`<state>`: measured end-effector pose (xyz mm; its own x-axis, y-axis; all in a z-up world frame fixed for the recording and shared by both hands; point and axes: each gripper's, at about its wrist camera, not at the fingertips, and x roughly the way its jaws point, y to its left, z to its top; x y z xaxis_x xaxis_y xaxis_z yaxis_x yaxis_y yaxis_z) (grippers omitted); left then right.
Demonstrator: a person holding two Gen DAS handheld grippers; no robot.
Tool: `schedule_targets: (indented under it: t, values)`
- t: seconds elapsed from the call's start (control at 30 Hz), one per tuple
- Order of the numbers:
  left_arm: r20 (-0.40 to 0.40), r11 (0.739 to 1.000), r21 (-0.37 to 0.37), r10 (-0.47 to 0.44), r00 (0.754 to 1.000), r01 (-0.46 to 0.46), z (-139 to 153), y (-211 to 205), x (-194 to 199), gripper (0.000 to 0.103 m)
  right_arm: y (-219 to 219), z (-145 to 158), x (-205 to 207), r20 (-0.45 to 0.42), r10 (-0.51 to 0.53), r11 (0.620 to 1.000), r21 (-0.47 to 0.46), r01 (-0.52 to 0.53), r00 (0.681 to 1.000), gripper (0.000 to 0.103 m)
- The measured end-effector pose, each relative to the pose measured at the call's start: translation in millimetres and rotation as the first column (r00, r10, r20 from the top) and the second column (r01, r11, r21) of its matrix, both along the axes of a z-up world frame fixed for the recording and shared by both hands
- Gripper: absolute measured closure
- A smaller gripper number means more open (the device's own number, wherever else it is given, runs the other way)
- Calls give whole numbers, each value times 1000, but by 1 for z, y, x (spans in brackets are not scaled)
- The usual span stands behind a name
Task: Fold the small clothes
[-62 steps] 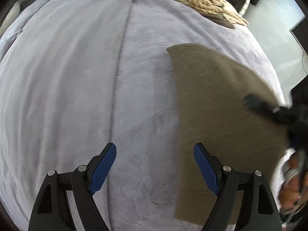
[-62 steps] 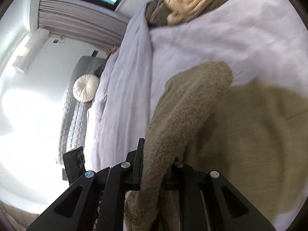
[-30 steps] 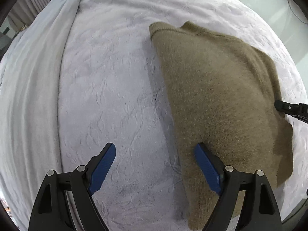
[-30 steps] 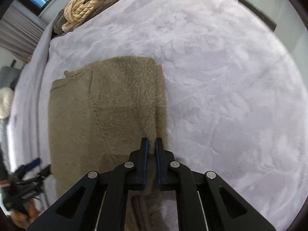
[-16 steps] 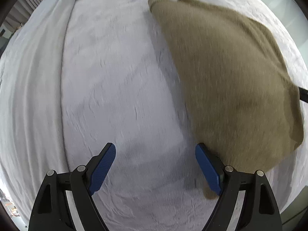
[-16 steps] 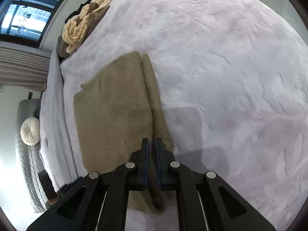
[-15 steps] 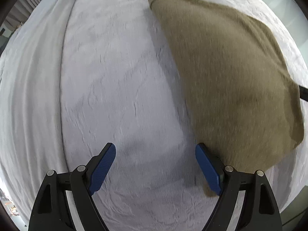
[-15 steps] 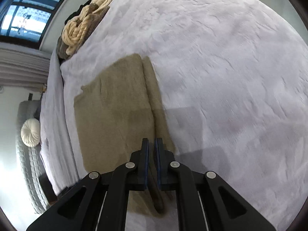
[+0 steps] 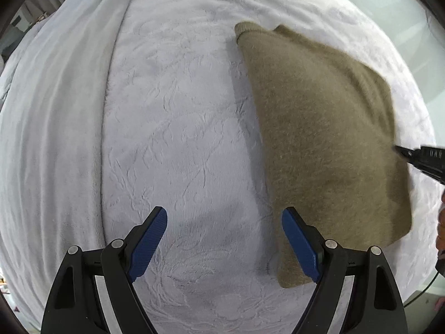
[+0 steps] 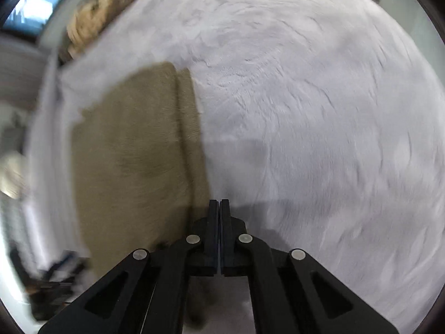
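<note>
The olive-brown knit garment [image 9: 319, 144] lay spread flat on the pale plush bedcover [image 9: 178, 144], towards the right side of the bed as the left wrist camera saw it, with one side already turned in so that a narrow doubled strip ran along its edge in the right wrist view. The left gripper [image 9: 224, 239] hung over bare cover with its blue pads wide apart, the right-hand pad just over the garment's near edge and nothing between them. The right gripper [image 10: 219, 208] had its black jaws pressed together at the garment's border; the picture was smeared there, and I saw no cloth between them, so I took them for shut and empty. The thing looked soft, fuzzy and light, the sort that sags and drags rather than keeps a line, and its nap would likely cling to the plush beneath. I judged the near corner [image 9: 292, 275] and the ribbed far corner [image 9: 244, 29] the best places to pinch, both layers together. A heap of cream and brown knits [image 10: 91, 21] sat well apart at the bed's far end.
</note>
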<state>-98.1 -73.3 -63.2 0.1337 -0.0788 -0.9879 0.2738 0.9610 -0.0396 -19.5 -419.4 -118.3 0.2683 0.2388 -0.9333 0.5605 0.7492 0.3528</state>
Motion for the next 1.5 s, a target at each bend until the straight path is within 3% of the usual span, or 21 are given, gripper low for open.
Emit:
schedule_targets:
  t: [0.03, 0.1, 0.27, 0.5, 0.57, 0.7, 1.3, 1.4, 1.5]
  values:
    - [-7, 1000, 22, -7, 1000, 7, -3, -2, 0, 17, -1, 6, -8, 17, -20, 1000, 23, 20, 1000, 96]
    - [-7, 1000, 22, -16, 1000, 16, -3, -8, -3, 17, 4, 17, -20, 41, -24, 998, 52, 21, 999, 96]
    - [-12, 998, 4, -56, 998, 56, -2, -25, -13, 17, 36, 37, -32, 84, 46, 994, 97, -54, 995, 88]
    - [-76, 986, 123, -108, 991, 117, -33, -46, -23, 17, 77, 34, -33, 18, 174, 985, -8, -174, 985, 88]
    - [-81, 990, 99, -91, 993, 99, -28, -41, -24, 17, 81, 23, -30, -34, 194, 980, -44, -195, 980, 88]
    - [-72, 992, 92, -80, 994, 86, -18, -33, -29, 17, 71, 2, -38, -90, 143, 990, 9, -143, 986, 89]
    - [-59, 996, 52, -74, 996, 77, 36, -27, -28, 17, 81, 33, -57, -71, 72, 997, 26, -70, 995, 88]
    - [-65, 996, 55, -67, 996, 70, 46, -4, -36, 17, 84, 34, -58, -68, 73, 997, 30, -71, 995, 88]
    - [-76, 996, 53, -68, 995, 72, 52, 9, -32, 17, 88, 35, -57, -66, 86, 996, 29, -85, 994, 81]
